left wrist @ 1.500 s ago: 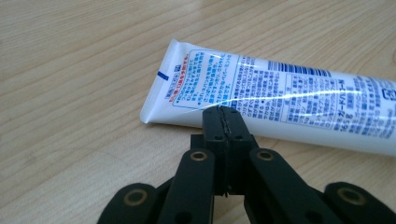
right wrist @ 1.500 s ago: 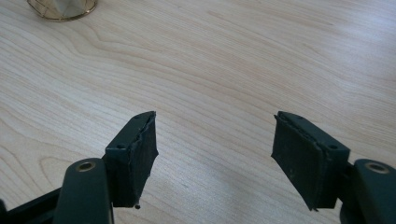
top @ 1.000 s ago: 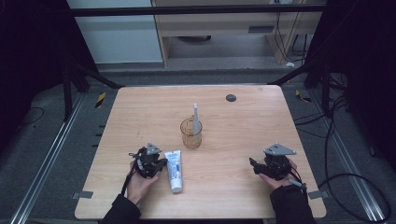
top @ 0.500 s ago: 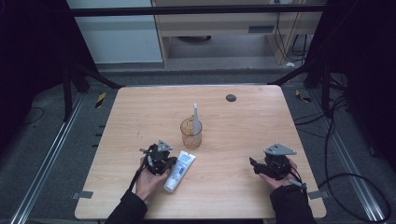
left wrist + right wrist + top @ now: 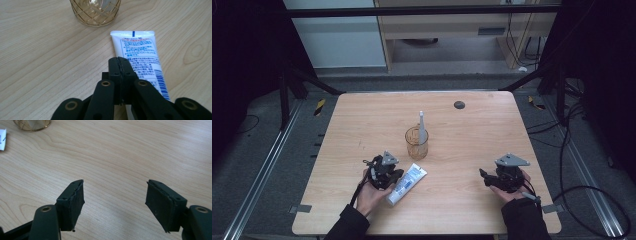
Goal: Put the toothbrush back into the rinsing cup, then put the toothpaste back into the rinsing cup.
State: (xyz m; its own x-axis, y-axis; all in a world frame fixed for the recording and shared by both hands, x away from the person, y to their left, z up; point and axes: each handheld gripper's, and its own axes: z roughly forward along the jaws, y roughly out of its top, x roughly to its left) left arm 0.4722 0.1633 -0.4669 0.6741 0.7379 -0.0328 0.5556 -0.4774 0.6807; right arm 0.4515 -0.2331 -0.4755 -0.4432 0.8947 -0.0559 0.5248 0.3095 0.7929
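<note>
A white toothpaste tube (image 5: pixel 407 183) with blue print lies tilted on the wooden table (image 5: pixel 362 120), its flat end toward an amber glass (image 5: pixel 417 145) that holds a pale toothbrush (image 5: pixel 422 124). My left gripper (image 5: pixel 397 174) rests over the tube's left side. In the left gripper view its pads (image 5: pixel 119 63) sit together with nothing between them, the jaws having just eased open a hair; the tube (image 5: pixel 138 47) runs beside and under them, the glass (image 5: pixel 95 12) beyond. My right gripper (image 5: pixel 484 176) sits at the right front, open (image 5: pixel 115 197) over bare wood.
A small dark round spot (image 5: pixel 459 105) marks the table's far side. The right gripper view catches the glass's base (image 5: pixel 32 125) and a corner of the tube (image 5: pixel 2 136) at its top left. Metal rails and cables run along the floor around the table.
My left hand shifted right onto the tube, which swung from lying straight to tilted, far end toward the right. The right hand stayed put.
</note>
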